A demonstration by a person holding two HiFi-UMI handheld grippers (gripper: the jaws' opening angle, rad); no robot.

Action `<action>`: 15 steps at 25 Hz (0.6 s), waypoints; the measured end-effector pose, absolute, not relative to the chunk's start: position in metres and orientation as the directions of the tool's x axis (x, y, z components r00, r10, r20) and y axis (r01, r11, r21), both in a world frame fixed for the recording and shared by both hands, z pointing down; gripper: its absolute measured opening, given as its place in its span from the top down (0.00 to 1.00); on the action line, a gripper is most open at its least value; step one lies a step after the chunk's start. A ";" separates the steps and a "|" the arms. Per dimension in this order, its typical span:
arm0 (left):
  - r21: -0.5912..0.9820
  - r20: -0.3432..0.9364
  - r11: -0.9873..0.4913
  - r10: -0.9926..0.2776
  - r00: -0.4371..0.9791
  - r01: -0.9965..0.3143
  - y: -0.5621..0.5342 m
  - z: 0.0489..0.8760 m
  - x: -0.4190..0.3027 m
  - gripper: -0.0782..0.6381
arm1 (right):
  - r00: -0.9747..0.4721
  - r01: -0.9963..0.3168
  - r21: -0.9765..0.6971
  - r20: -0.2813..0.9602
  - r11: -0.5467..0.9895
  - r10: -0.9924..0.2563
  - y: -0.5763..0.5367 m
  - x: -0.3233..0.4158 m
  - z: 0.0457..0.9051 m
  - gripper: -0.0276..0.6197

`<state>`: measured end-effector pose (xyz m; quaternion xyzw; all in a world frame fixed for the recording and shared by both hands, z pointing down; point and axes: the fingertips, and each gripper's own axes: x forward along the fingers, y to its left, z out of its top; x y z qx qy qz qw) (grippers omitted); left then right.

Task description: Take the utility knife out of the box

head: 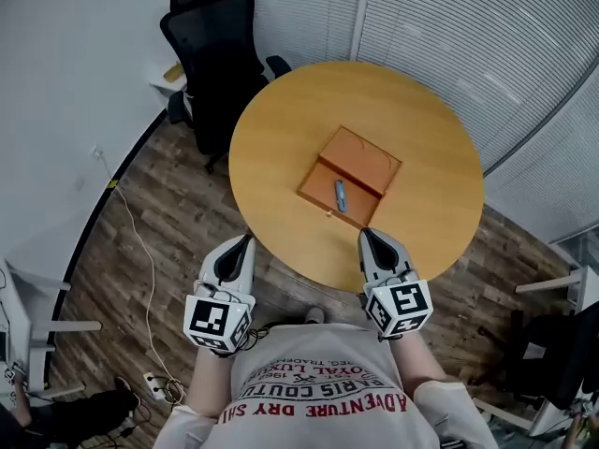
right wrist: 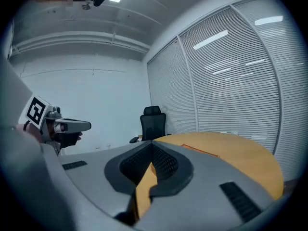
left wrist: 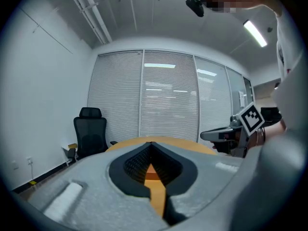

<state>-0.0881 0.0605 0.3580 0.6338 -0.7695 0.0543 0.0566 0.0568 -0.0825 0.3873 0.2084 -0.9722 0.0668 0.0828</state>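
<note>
Both grippers are hovering over the near rim of the round, honey-coloured wooden table (head: 281,129), side by side and pointing across it. The left gripper (head: 248,241) is showing its 2 jaws pressed together at the tips with nothing between them, only tabletop visible through the slot lower down. The right gripper (head: 365,236) is reading the same: jaws together, empty. The shallow orange-brown hinged box (head: 365,157) is lying open ahead of both grippers, between their lines of aim and nearer the right one, with its lid folded flat on the far side. The small grey utility knife (head: 341,195) is lying loose in the near tray, its long axis running roughly away from the grippers, well apart from both. Judgement: the reach has not yet arrived, so the task is standing at its start. To do this step well, the right jaws are needing to part before crossing the tray wall, then descend straddling the knife across its narrow width near mid-body, clear of the tray edges. The left gripper is best pressing on the near corner of the box, since a light box is likely to slide or lift. A black mesh office chair (head: 215,45) is standing beyond the table. Writing: the person's pale shirt (head: 309,424) is carrying red print, upside down from here, partly reading "ADVENTURE DRY" and "PARIS COUTU"; the smaller lines are too fine. The gripper cubes are bearing only black-and-white square markers.
</note>
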 end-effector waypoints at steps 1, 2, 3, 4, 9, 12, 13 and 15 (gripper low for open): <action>-0.013 0.160 0.178 -0.971 -0.178 -0.984 0.049 0.360 -0.090 0.90 | -0.894 -0.426 -0.099 0.196 0.899 -0.403 -0.093 0.056 0.390 0.95; -0.013 0.166 0.163 -0.973 -0.163 -0.987 0.039 0.362 -0.091 0.90 | -0.888 -0.437 -0.102 0.203 0.894 -0.411 -0.101 0.055 0.393 0.95; -0.012 0.173 0.148 -0.974 -0.148 -0.989 0.030 0.365 -0.093 0.90 | -0.882 -0.448 -0.105 0.212 0.888 -0.420 -0.108 0.053 0.396 0.95; -0.009 0.180 0.134 -0.975 -0.134 -0.991 0.021 0.367 -0.096 0.90 | -0.876 -0.459 -0.107 0.220 0.882 -0.429 -0.114 0.052 0.399 0.95; 0.006 0.183 0.053 -0.982 -0.051 -0.999 -0.030 0.371 -0.110 0.90 | -0.841 -0.517 -0.116 0.252 0.848 -0.478 -0.145 0.044 0.408 0.95; 0.011 0.187 -0.023 -0.982 0.025 -1.000 -0.067 0.374 -0.120 0.90 | -0.808 -0.567 -0.113 0.267 0.816 -0.525 -0.166 0.038 0.412 0.95; 0.012 0.189 -0.052 -0.981 0.053 -0.999 -0.078 0.374 -0.125 0.90 | -0.795 -0.586 -0.111 0.272 0.802 -0.543 -0.172 0.035 0.412 0.95; 0.011 0.192 -0.107 -0.976 0.107 -0.994 -0.101 0.373 -0.135 0.90 | -0.768 -0.622 -0.106 0.279 0.776 -0.577 -0.186 0.028 0.411 0.95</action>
